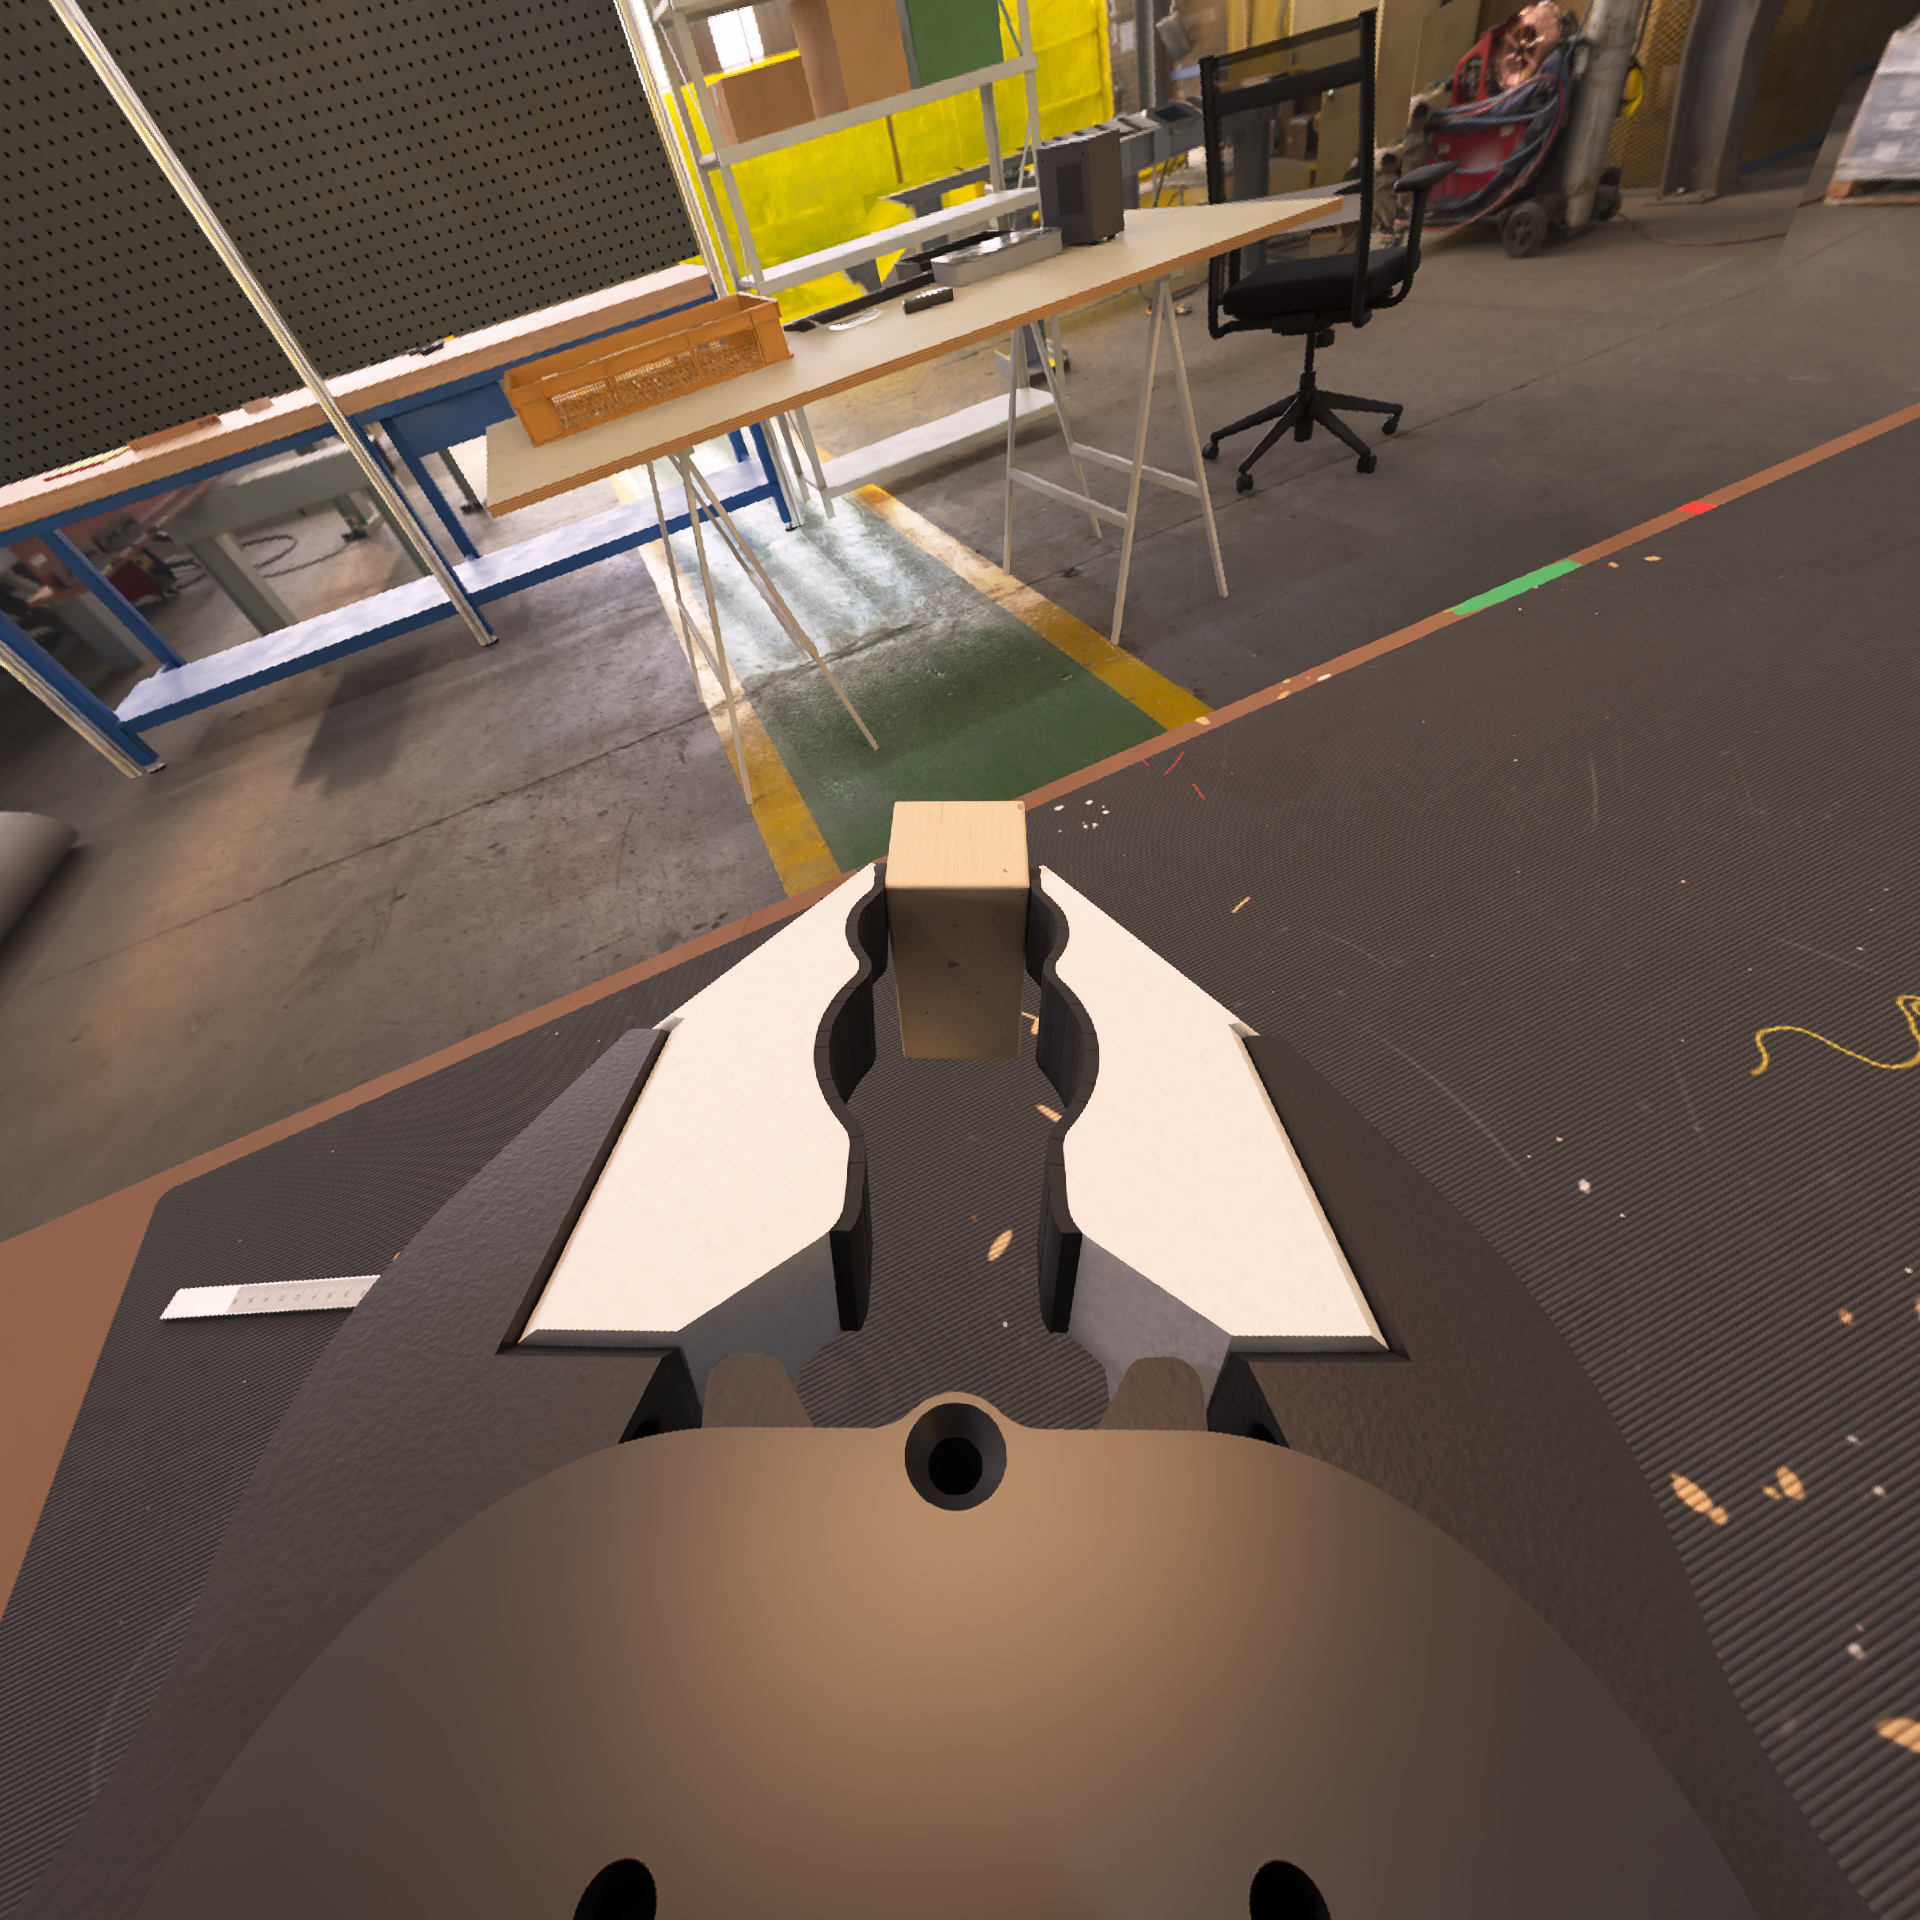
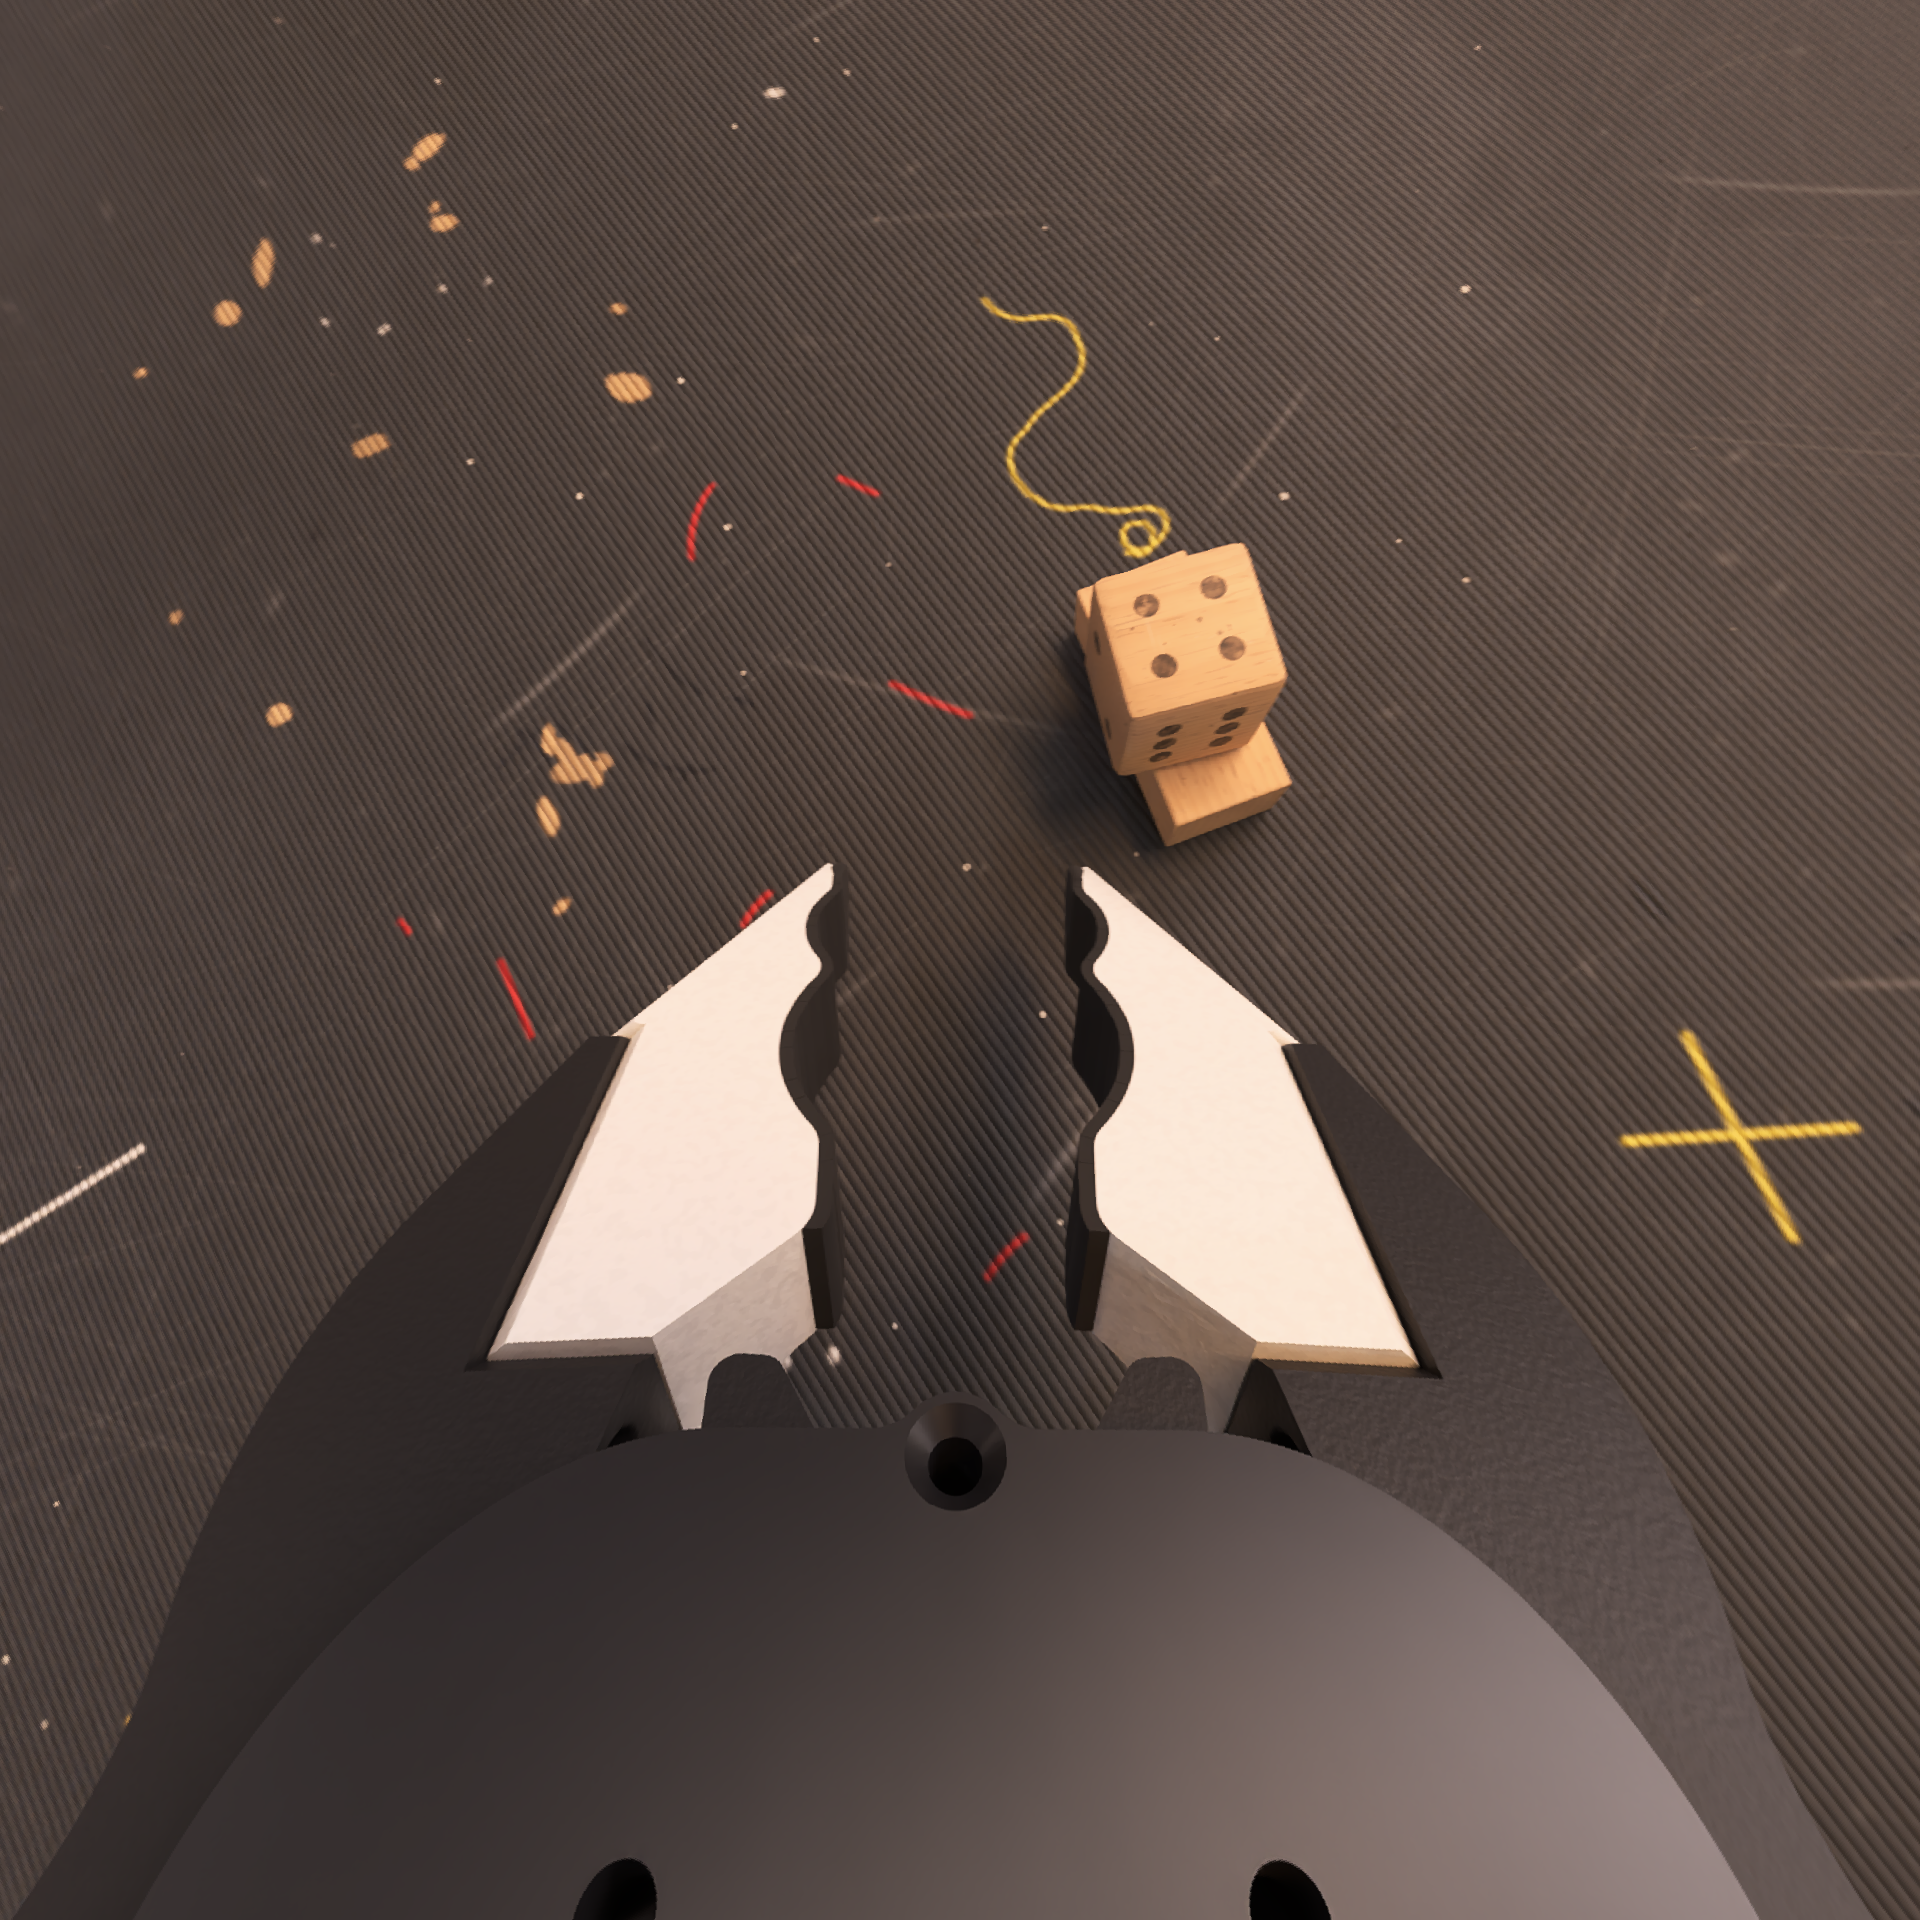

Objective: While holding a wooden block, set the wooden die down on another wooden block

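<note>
My left gripper (image 1: 957, 914) is shut on a pale wooden block (image 1: 957, 935) and holds it above the dark mat near the table's far edge. In the right wrist view, a wooden die (image 2: 1190, 649) with dark pips rests on top of another wooden block (image 2: 1218, 797) lying on the mat. My right gripper (image 2: 954, 894) is open and empty, above the mat, below and to the left of the die and apart from it.
The dark ribbed mat (image 2: 1558, 416) bears paint specks, red dashes, a yellow squiggle (image 2: 1049, 416) and a yellow cross (image 2: 1740, 1135). A small metal ruler (image 1: 270, 1297) lies at the mat's left. The table's brown edge (image 1: 1351, 649) runs diagonally; beyond it are workshop tables and a black chair (image 1: 1309, 281).
</note>
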